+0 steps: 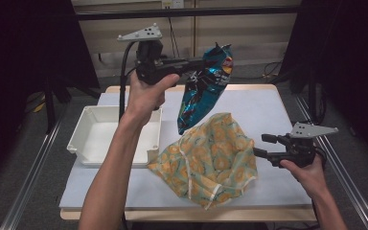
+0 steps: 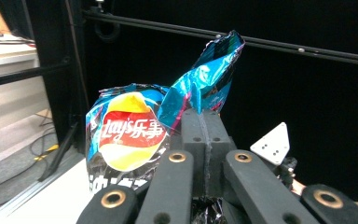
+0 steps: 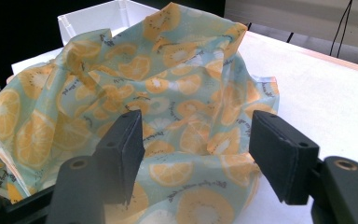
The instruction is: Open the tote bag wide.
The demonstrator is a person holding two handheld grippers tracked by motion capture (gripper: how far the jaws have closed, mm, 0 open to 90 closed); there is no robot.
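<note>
Left tongs clamp chip bag aloft; right tongs wide beside cloth bag edge.

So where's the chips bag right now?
In the high view the chips bag hangs in the air at centre, clamped by the left gripper. It dangles above the orange-print cloth bag, right of the white tray.

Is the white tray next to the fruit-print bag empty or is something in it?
Empty: the white tray shows bare floor; the arm hides its right part.
</note>
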